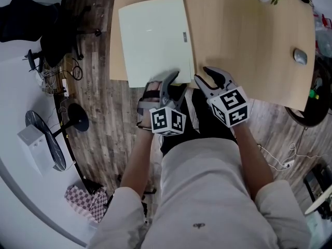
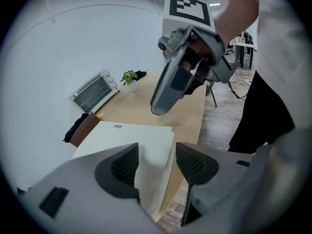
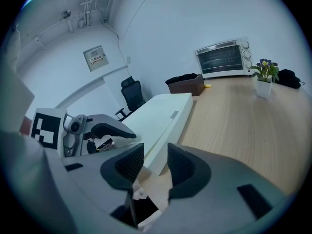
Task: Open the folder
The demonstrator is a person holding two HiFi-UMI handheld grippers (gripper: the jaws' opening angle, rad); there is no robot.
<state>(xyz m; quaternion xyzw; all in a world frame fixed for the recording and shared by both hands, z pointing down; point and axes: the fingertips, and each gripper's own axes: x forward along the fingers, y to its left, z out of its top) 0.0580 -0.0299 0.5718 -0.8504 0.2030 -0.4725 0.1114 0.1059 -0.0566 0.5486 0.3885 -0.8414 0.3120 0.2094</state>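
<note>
Folder (image 1: pixel 155 38) is lying closed and flat at the table's (image 1: pixel 249 45) near left edge. It's showing a cream cover with a small grey label by its right side. My left gripper (image 2: pixel 156 165) is standing wide open, with the folder's near corner between the jaws, not pinched. My right gripper (image 3: pixel 155 165) is hovering just beside that corner, jaws apart, gripping nothing.

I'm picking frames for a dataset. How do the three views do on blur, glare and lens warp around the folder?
Head view: sharp, evenly lit; the folder is pale with no harsh glare, and the table edges bow. Left gripper view: dark round border, strong warp, folder clear. Right gripper view: same border, bluish cast, no motion blur.
</note>
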